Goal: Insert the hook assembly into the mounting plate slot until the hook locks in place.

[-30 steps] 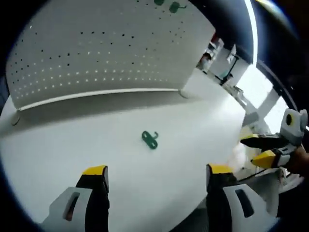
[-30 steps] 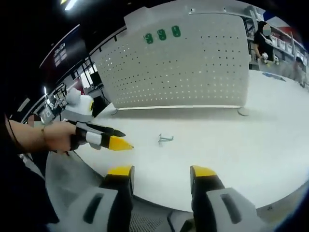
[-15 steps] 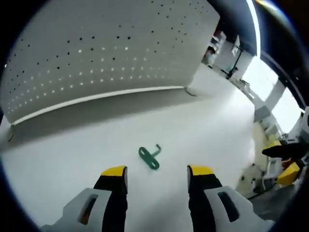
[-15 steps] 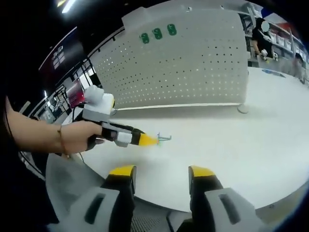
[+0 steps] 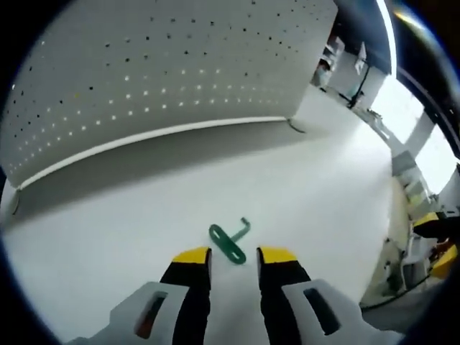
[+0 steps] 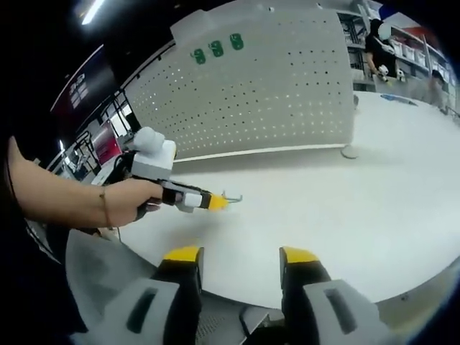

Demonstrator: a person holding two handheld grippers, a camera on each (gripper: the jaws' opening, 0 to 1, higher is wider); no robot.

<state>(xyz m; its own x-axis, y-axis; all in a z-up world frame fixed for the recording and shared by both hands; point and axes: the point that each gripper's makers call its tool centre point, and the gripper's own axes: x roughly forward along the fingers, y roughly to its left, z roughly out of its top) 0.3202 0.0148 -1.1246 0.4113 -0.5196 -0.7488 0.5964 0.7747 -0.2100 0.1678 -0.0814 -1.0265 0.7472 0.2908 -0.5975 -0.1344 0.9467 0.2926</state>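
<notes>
My left tool (image 5: pixel 233 256) sits low in the middle of the left gripper view. Its two yellow tips are close together but not shut. The green hook (image 5: pixel 229 241) lies flat on the white surface (image 5: pixel 115 215), with one end right between those tips. I cannot tell if the tips touch it.

In the right gripper view, my right tool (image 6: pixel 238 253) is at the bottom, open and holding nothing. The left tool (image 6: pixel 218 201) shows at middle left there, its tip down at the hook (image 6: pixel 231 196).

The hook is thin and flat. If I squeeze too high, I think the tips will slide over it and push it away. If I catch just the end, it may twist or drop when I lift.

The board with holes (image 6: pixel 287 86) stands at the top, well apart from the hook. Three green hooks (image 6: pixel 215 49) hang at its upper left. A crooked hook would likely miss its slot.
</notes>
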